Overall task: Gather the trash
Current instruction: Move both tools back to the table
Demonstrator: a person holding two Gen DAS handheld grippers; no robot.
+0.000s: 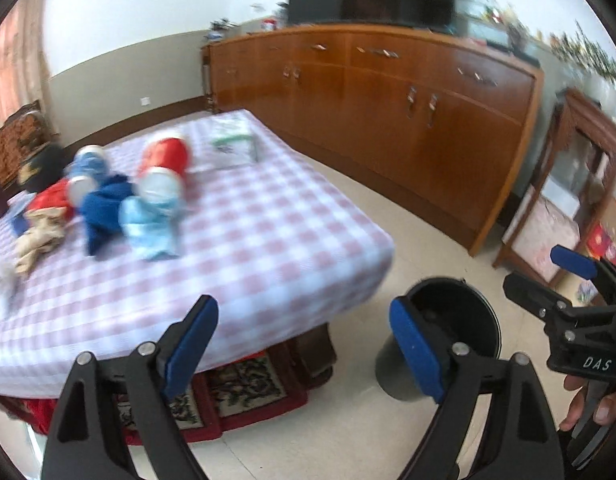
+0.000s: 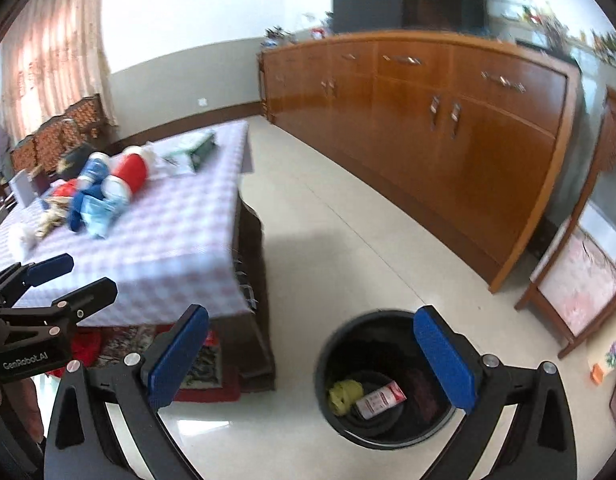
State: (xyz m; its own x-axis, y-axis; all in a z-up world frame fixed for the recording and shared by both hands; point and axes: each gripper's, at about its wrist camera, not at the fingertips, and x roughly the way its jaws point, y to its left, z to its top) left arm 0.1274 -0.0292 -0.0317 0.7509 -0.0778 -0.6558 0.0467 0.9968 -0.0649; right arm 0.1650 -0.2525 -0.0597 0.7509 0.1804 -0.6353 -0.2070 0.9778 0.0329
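Both grippers empty. Left gripper (image 1: 304,344) jaws spread wide, nothing between the pads. Right gripper (image 2: 312,356) likewise wide apart and holding nothing, hanging above the bin (image 2: 388,320) on the floor beside the table (image 2: 168,248).

Bin holds a yellow wad (image 2: 345,394) and a small red-and-white carton (image 2: 380,398); so some trash is in.

Left on the checked cloth: red can (image 1: 164,158), blue can (image 1: 88,164), blue cloth (image 1: 102,212), pale blue wrapper (image 1: 150,226), beige scrap (image 1: 38,242), all bunched together. Judged under halfway; several trips remain.
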